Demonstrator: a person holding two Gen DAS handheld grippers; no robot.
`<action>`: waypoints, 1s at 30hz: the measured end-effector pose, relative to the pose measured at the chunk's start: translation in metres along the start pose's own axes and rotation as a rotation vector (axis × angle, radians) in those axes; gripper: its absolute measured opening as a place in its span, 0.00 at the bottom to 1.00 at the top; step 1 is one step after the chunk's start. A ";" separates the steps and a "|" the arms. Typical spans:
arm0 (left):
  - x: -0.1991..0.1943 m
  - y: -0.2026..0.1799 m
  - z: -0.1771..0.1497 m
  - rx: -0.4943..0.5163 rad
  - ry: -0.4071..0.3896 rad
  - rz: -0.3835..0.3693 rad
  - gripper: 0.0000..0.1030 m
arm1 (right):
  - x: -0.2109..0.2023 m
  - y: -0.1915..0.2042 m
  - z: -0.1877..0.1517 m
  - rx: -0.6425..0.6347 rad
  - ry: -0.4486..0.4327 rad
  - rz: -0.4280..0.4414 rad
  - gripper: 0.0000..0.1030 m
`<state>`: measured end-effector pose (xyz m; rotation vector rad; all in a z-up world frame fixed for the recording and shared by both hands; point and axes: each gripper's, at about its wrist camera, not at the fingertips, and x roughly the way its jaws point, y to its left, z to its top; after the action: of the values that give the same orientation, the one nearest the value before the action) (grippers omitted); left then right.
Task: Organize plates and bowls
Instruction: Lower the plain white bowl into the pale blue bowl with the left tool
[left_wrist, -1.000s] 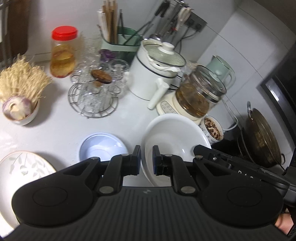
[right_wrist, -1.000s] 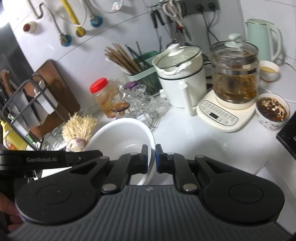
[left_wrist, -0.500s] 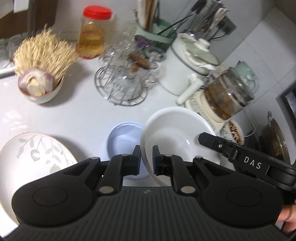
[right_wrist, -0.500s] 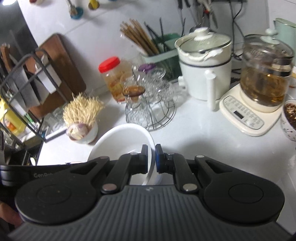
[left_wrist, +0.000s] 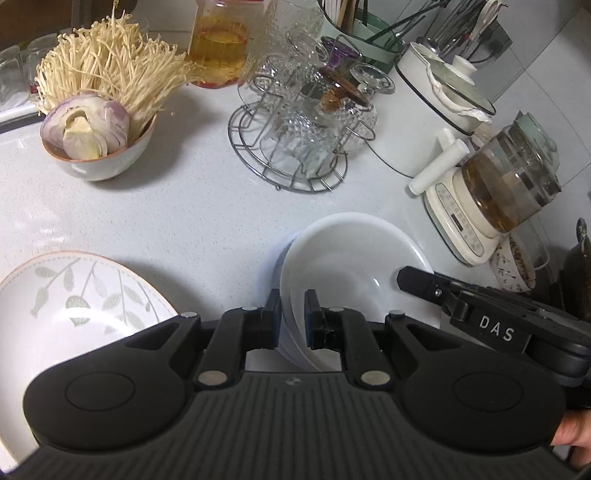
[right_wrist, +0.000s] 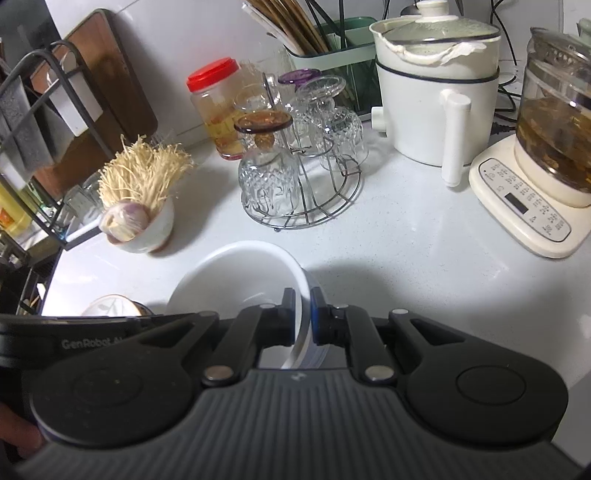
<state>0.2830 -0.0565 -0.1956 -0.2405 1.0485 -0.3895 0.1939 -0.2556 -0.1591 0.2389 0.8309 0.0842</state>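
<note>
A large white bowl (left_wrist: 351, 258) sits in or just over a pale blue bowl (left_wrist: 271, 258) on the white counter; only the blue rim shows. My left gripper (left_wrist: 292, 314) is shut on the white bowl's near-left rim. My right gripper (right_wrist: 303, 314) is shut on its opposite rim; the white bowl (right_wrist: 236, 280) and the blue bowl's edge (right_wrist: 314, 291) show in the right wrist view. A leaf-patterned plate (left_wrist: 74, 306) lies at the left and also shows in the right wrist view (right_wrist: 110, 306).
A bowl of enoki mushrooms and onion (left_wrist: 96, 147), a wire rack of glasses (left_wrist: 303, 140), a white pot (left_wrist: 436, 122), a glass kettle on its base (left_wrist: 498, 199) and a red-lidded jar (right_wrist: 218, 110) stand behind. A dish rack (right_wrist: 33, 147) is at left.
Both grippers carried the white bowl left and down onto the pale blue bowl, which is now almost fully covered. Both grips stay shut on the rim.
</note>
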 end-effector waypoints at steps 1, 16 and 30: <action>0.001 0.000 0.000 0.003 -0.009 0.008 0.13 | 0.002 0.000 0.000 -0.001 0.000 0.001 0.11; 0.003 0.007 0.004 -0.025 0.001 0.021 0.42 | 0.012 -0.012 0.007 0.059 0.012 0.019 0.40; -0.003 0.018 -0.006 -0.073 0.025 0.025 0.45 | 0.044 -0.040 -0.016 0.339 0.134 0.102 0.44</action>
<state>0.2797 -0.0385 -0.2031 -0.2878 1.0902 -0.3328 0.2114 -0.2842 -0.2109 0.6001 0.9647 0.0546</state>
